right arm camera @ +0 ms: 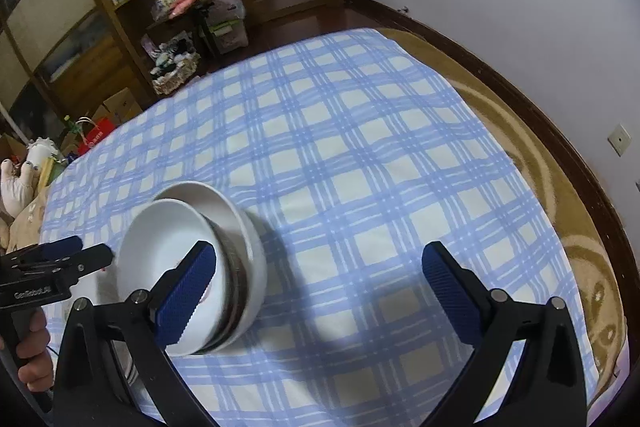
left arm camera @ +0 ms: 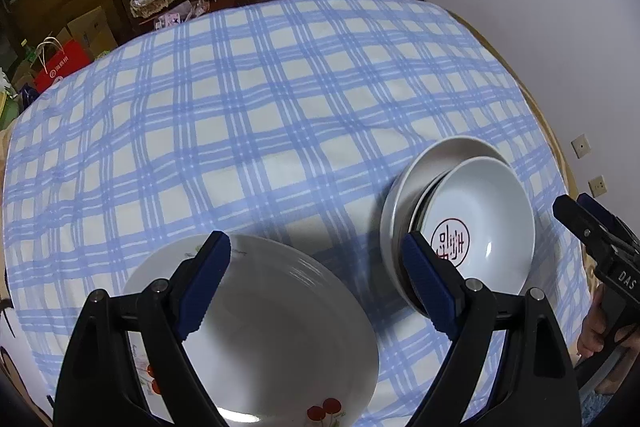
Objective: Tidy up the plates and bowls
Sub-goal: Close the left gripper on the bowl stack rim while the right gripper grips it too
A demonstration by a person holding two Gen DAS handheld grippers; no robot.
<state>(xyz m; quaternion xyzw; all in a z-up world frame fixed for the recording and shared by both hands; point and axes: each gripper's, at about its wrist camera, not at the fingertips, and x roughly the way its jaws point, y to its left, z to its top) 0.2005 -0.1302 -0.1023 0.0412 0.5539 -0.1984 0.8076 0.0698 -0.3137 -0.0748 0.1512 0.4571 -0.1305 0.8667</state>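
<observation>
White glazed ceramic is what both grippers must deal with, and it is hard, smooth and rather slippery; it will not bend, and it can chip or break if it knocks against another piece.

On the counter, which is covered with a blue checked cloth (left arm camera: pixel 280 115), I see two groups. A stack of bowls (left arm camera: pixel 460 223) stands toward the right, the top bowl (left arm camera: pixel 486 219) carrying a red round mark inside and sitting a little off-centre in the ones below it (so the pile looks not fully nested). Nearer and to the left lie the flat plates (left arm camera: pixel 272 339), one on another, with a cherry picture at the near rim.

The left gripper (left arm camera: pixel 316 263) hovers above the plates with its jaws wide apart and nothing between them; its right finger is just in front of the bowl stack, whether touching I cannot tell. The right gripper (right arm camera: pixel 320 279) is wide too and holds nothing, its left finger close over the bowls (right arm camera: pixel 192 267).

I judge the best hold is at the rim, one rubber pad inside and one outside the wall. A bowl alone should be light; the whole stack is heavy and may slide within itself. The plates lie low on the soft cloth, so getting under their edge will be harder.
</observation>
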